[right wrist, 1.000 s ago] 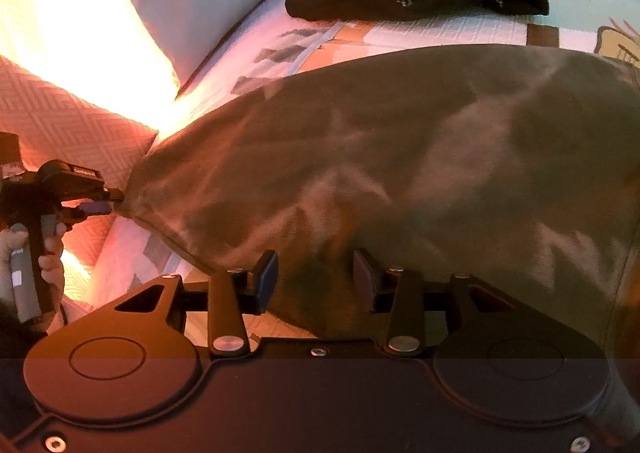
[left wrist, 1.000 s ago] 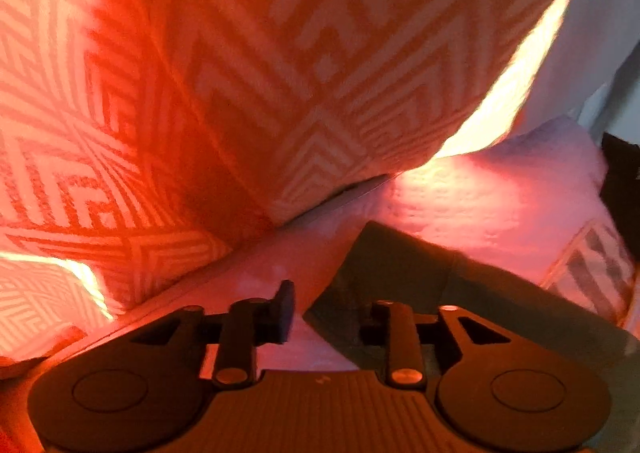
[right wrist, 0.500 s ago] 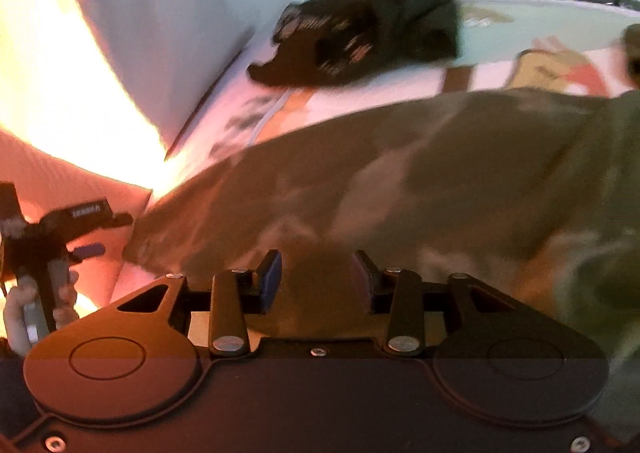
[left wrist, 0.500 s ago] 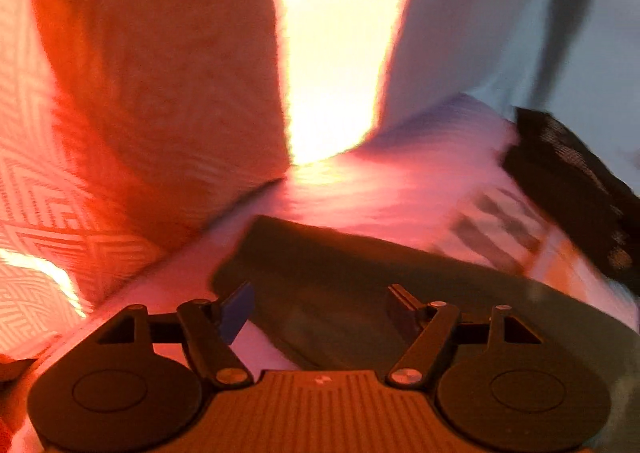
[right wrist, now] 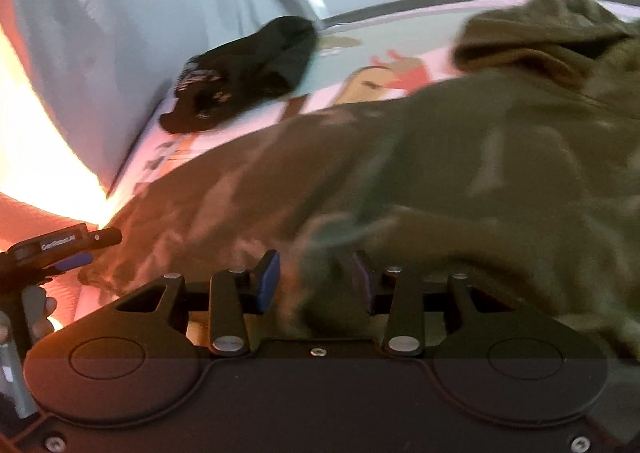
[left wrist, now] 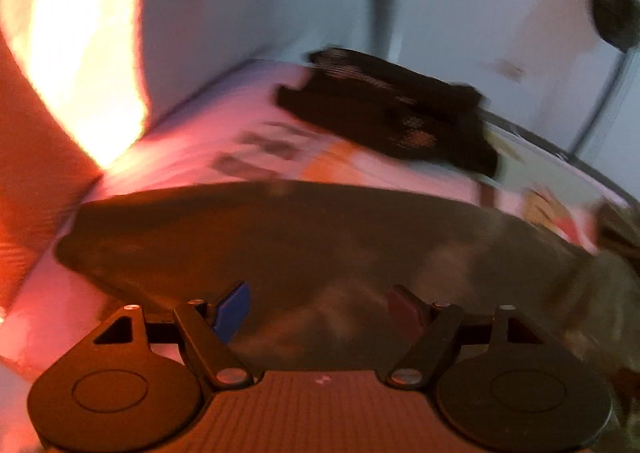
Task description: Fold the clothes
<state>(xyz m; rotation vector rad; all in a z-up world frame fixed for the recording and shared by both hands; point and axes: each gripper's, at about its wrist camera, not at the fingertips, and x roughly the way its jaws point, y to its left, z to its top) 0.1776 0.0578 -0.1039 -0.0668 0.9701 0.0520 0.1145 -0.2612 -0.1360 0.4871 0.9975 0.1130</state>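
1. Two claws were in view, one per wrist camera. The left claw (left wrist: 320, 307) sat at the bottom centre of its frame with its fingers spread wide apart, a blue pad (left wrist: 232, 311) on one side and a red pad (left wrist: 404, 313) on the other, nothing between them.
2. The right claw (right wrist: 316, 283) sat at the lower centre of its frame, its fingers part-way apart with a bunched fold of the olive garment (right wrist: 460, 181) lying between them; whether the pads pressed on the cloth I could not tell, as the frame was blurred.
3. In the left wrist view the olive garment (left wrist: 300, 245) lay flat across the middle of the frame, just beyond the spread fingers, on the bed (left wrist: 208, 141) with its pink printed cover.
4. In the right wrist view the garment filled the middle and right of the frame, and its hood (right wrist: 544, 37) lay heaped at the upper right.
5. At the lower left of the right wrist view the left claw (right wrist: 86, 249) was near the garment's edge, held by a hand (right wrist: 42, 317).
6. A black garment (left wrist: 392, 113) lay further up the bed, upper centre in the left view; in the right view it (right wrist: 244, 73) lay at the upper left, against the pale wall (right wrist: 120, 13).
7. An orange curtain (left wrist: 36, 157) glowed at the left edge of the left view.
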